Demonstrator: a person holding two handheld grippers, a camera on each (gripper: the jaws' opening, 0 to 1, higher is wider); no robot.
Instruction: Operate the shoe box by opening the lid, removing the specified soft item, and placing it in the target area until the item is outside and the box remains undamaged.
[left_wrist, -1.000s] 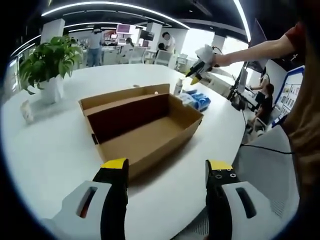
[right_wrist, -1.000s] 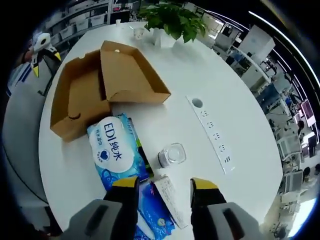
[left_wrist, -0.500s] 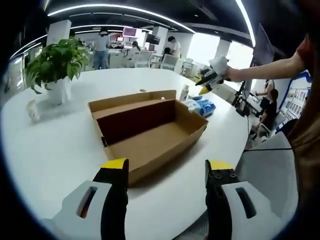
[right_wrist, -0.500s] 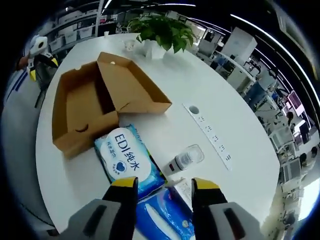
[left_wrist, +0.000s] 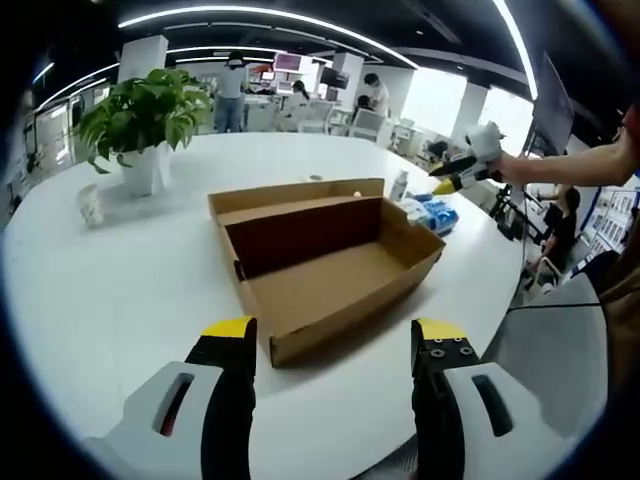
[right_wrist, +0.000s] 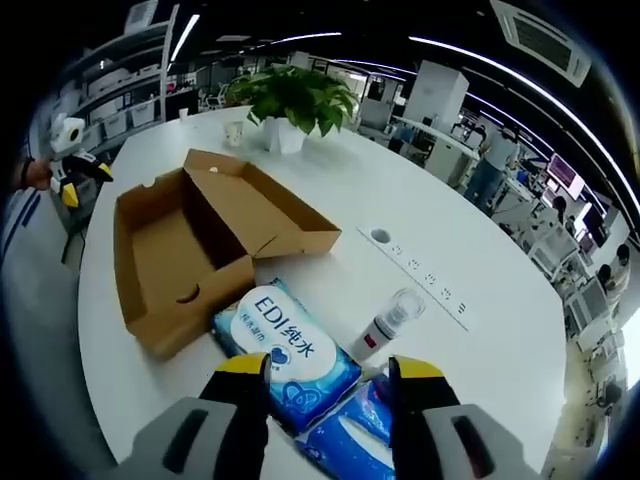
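The brown cardboard shoe box (left_wrist: 330, 270) stands open on the white table, its lid (right_wrist: 262, 212) folded back flat and its inside bare. A blue and white pack of wet wipes (right_wrist: 285, 345) lies on the table just beside the box's end, also visible past the box as the blue pack (left_wrist: 432, 212). My right gripper (right_wrist: 330, 367) hovers open above that pack, holding nothing. My left gripper (left_wrist: 334, 332) is open in front of the box's near corner, holding nothing. The right gripper (left_wrist: 462, 170) hangs above the packs; the left gripper (right_wrist: 72, 150) sits off the table's left edge.
A second blue pack (right_wrist: 355, 425) lies under my right jaws. A small bottle (right_wrist: 385, 325) stands beside the packs. A power strip (right_wrist: 415, 275) is set into the table. A potted plant (left_wrist: 145, 115) and a small cup (left_wrist: 90, 205) stand at the far side. A person's arm (left_wrist: 570, 165) reaches in.
Both cameras have shifted: the right view has pulled back and levelled, so the packs and box sit farther off. The box, packs and bottle stay in place. Both grippers stay open.
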